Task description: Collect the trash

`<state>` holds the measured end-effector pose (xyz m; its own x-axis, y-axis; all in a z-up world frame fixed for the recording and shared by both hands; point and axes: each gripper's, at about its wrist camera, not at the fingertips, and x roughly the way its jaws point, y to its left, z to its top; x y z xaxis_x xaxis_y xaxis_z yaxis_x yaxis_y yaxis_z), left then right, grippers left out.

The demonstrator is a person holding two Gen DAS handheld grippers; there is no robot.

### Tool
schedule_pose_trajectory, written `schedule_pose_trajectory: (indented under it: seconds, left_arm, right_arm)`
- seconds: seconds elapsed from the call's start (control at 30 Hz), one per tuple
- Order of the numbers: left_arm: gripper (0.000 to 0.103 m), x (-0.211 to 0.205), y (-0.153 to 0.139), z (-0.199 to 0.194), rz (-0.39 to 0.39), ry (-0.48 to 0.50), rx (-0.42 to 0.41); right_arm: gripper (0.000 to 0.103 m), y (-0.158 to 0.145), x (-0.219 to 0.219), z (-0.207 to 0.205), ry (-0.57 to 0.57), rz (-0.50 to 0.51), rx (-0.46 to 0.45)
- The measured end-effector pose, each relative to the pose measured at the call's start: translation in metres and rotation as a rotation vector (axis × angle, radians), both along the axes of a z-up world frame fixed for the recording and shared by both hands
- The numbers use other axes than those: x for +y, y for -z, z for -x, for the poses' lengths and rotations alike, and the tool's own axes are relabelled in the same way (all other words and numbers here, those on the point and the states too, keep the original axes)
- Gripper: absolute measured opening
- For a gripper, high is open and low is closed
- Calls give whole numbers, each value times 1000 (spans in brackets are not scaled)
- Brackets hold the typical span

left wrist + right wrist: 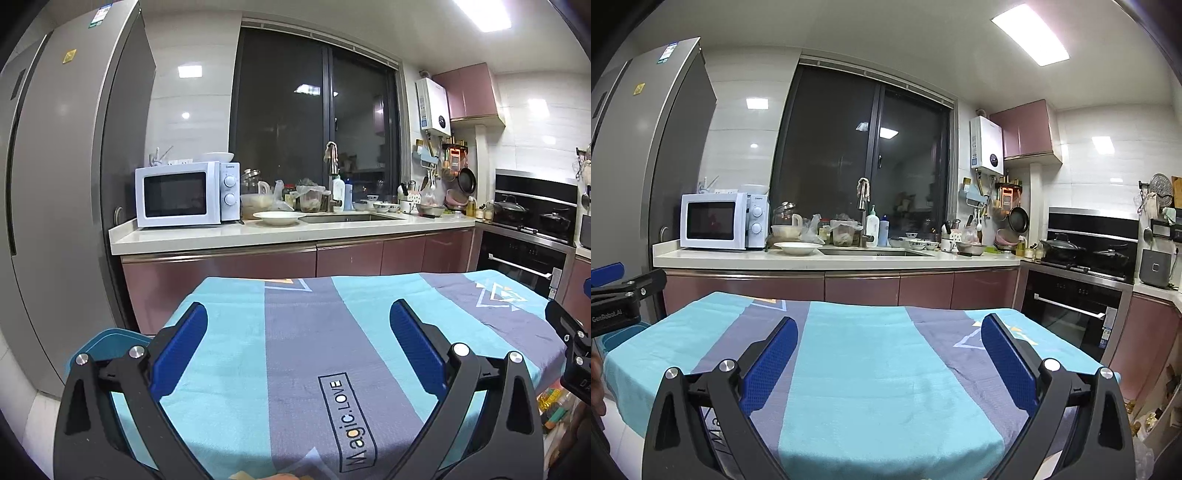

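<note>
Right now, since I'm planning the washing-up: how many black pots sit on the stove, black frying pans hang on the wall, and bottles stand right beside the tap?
Black pots: 2
Hanging black frying pan: 1
Bottles: 2
Total: 5

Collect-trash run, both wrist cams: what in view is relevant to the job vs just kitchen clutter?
Relevant:
left gripper, open, empty
right gripper, open, empty
blue bin beside the table
tablecloth; no trash visible on it

Clutter:
microwave
white bowl
sink
fridge
pots
oven
</note>
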<state>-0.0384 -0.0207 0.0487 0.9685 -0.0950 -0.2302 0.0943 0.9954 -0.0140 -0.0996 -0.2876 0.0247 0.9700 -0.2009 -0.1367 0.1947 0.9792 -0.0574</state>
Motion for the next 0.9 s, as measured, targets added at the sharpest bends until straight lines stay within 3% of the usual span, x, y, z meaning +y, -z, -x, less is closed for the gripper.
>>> schedule_pose_trajectory:
  seconds: [0.3, 0.9]
  left_arm:
    - [97, 16, 6, 21, 10, -19, -9]
    - [97, 27, 11, 23, 4, -11, -20]
  right_arm:
    - [96, -1, -1, 4, -3, -10, -10]
    - [96, 0, -2, 1, 1, -14, 13]
